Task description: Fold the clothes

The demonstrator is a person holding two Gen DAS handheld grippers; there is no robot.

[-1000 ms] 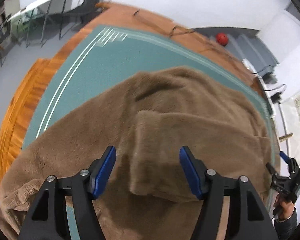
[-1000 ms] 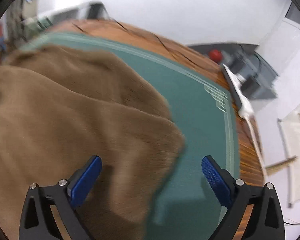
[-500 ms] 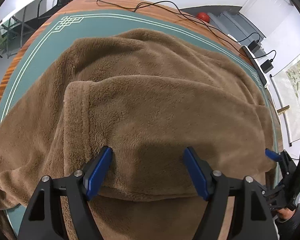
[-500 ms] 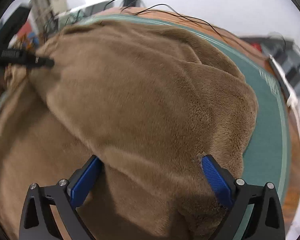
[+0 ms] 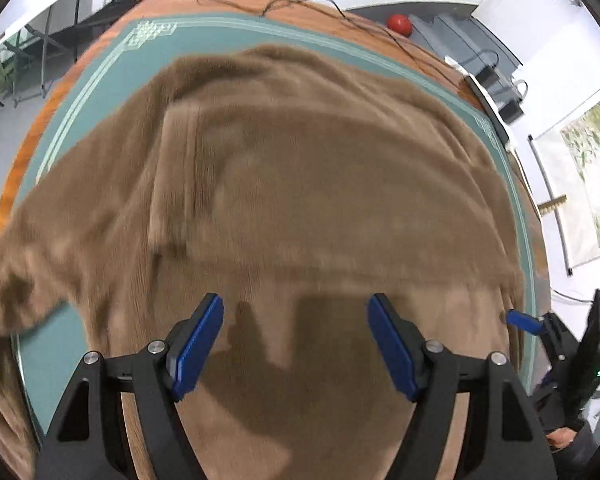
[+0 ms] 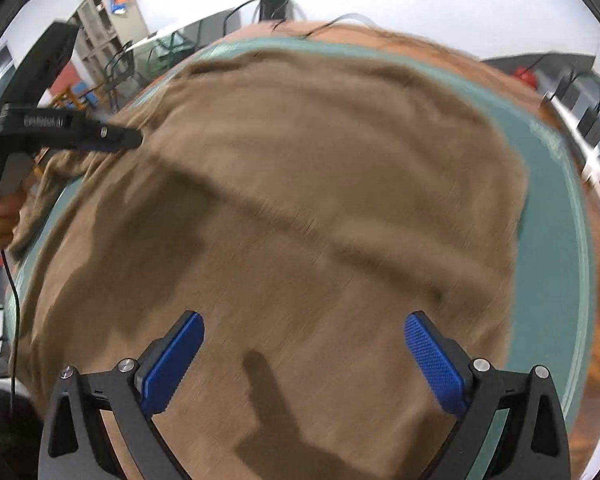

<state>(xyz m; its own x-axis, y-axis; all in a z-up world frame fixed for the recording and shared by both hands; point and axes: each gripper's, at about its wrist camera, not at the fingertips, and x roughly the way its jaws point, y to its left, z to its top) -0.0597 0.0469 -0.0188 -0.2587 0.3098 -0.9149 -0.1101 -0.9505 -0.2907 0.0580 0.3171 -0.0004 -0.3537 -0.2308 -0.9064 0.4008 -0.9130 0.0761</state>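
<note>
The garment [image 5: 300, 208] is thick, fuzzy brown fleece, matt and soft-napped. It lies on a smooth teal mat [image 5: 100, 92] over a glossy wooden desk [image 5: 28, 148]. The jaws carry blue pads [image 6: 436, 364] with a fine knurled texture on matt black plastic arms with bright metal screws.

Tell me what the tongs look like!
Both tongs have black angular frames with triangle cut-outs, silver round bolts and bright blue pads with a bumpy texture. Seen from the side, the left one is a black pistol-shaped handle with small white lettering and a thin black cable hanging down.
</note>
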